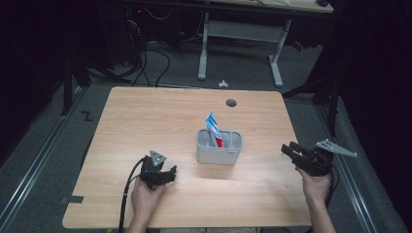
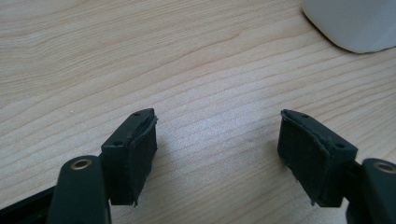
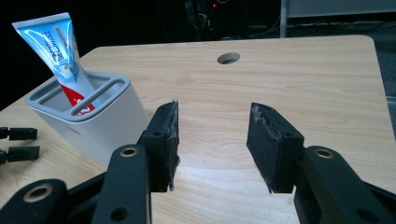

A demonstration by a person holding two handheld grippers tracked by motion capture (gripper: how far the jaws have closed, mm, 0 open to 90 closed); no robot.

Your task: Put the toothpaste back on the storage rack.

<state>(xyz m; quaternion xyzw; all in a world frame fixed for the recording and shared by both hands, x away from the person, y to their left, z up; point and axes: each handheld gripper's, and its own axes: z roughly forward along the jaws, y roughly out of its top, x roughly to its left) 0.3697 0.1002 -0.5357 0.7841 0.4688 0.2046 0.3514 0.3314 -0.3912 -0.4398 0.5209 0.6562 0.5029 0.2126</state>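
A white slotted holder stands mid-table, with a blue, white and red toothpaste tube leaning upright in one slot. In the right gripper view the holder and tube sit at the left. My left gripper rests low over the table, left of the holder, jaws open with bare wood between them. At the table's right edge my right gripper is held open and empty, pointing toward the holder. The holder's corner lies at the upper right of the left gripper view.
The wooden table has a round cable hole near its far edge. Beyond it stands a white desk frame with cables on the floor. Dark floor and rails flank both sides.
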